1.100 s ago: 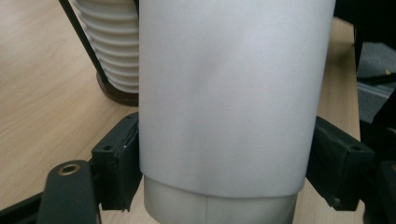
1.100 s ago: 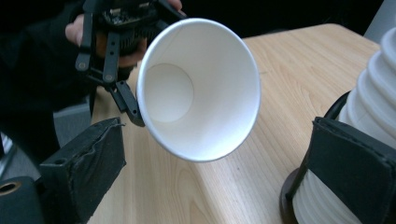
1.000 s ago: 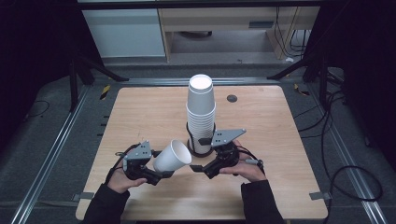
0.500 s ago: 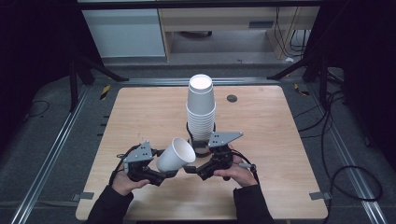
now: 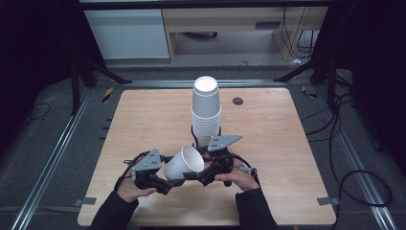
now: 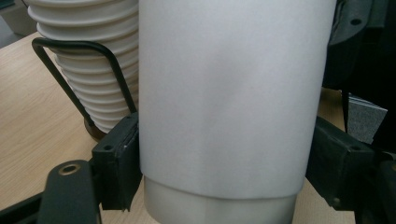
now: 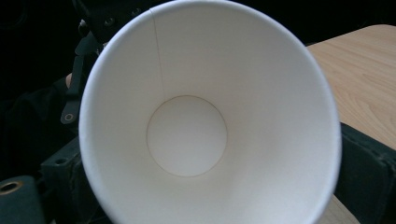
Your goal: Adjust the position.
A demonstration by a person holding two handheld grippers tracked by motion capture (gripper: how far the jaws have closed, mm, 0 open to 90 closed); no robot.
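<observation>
On the wooden desk [image 5: 143,115], in the high view, the left gripper [image 5: 165,179] sits at about 7 o'clock from the desk's middle, held in the person's left hand [image 5: 128,189]. Its jaws pinch a white paper cup [image 5: 184,163] near the cup's base; in the left gripper view the two black jaws press against either side of the cup's lower wall [image 6: 229,93]. The cup lies tilted on its side above the desk, at roughly 6 o'clock from the desk's centre, its open mouth turned toward 2 o'clock.

At 12 o'clock from that cup stands a tall stack of white paper cups [image 5: 206,112], upside down, inside a black wire holder [image 5: 194,136]. The left gripper view shows the ribbed rims of this stack [image 6: 88,60] with the wire loop [image 6: 70,70] running across them.

The right gripper [image 5: 203,175] lies at about 5 o'clock from the desk's centre, in the person's right hand [image 5: 242,177], just beside the cup's mouth. The right gripper view looks straight into the cup's interior [image 7: 187,135], with a dark jaw on each side of the rim. The jaws appear to rest against the rim, though I cannot tell whether they actually press on it or stand spread around it.
</observation>
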